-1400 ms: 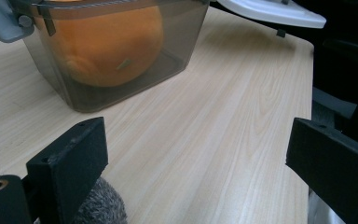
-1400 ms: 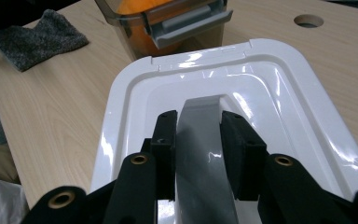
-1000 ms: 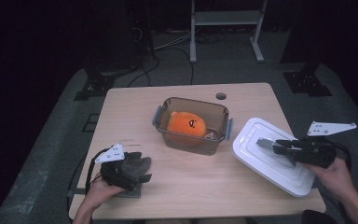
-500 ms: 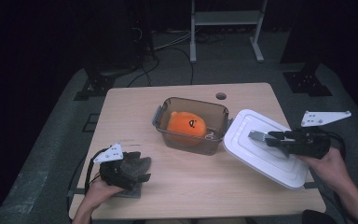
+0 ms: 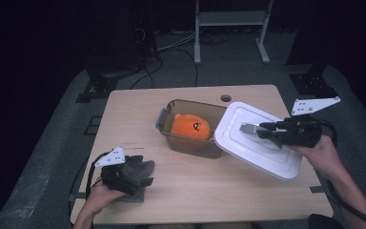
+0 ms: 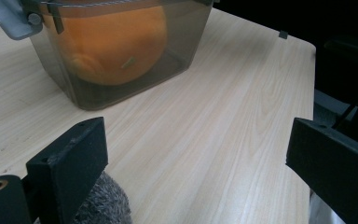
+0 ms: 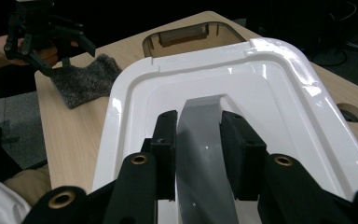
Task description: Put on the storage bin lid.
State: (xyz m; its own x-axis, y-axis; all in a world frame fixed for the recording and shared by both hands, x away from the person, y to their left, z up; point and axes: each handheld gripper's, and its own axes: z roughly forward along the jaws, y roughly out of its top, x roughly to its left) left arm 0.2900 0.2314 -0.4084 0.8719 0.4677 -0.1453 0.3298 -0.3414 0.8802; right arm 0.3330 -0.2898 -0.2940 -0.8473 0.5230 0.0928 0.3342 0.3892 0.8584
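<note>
While the white lid [image 5: 252, 143] hangs tilted, its near edge over the container [image 5: 190, 128] with the orange toy [image 5: 190, 129], the right gripper [image 7: 198, 140] pinches the lid's grey handle [image 7: 200, 140] between its fingers. I think the lid should be levelled and centred before lowering. The left gripper [image 5: 138, 174] rests on the bench [image 5: 209, 191], fingers spread, on a grey cloth [image 6: 100, 205]. No writing is readable.

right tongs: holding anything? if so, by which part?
Yes. The right tongs are shut on the white lid, gripping its grey centre handle.
</note>
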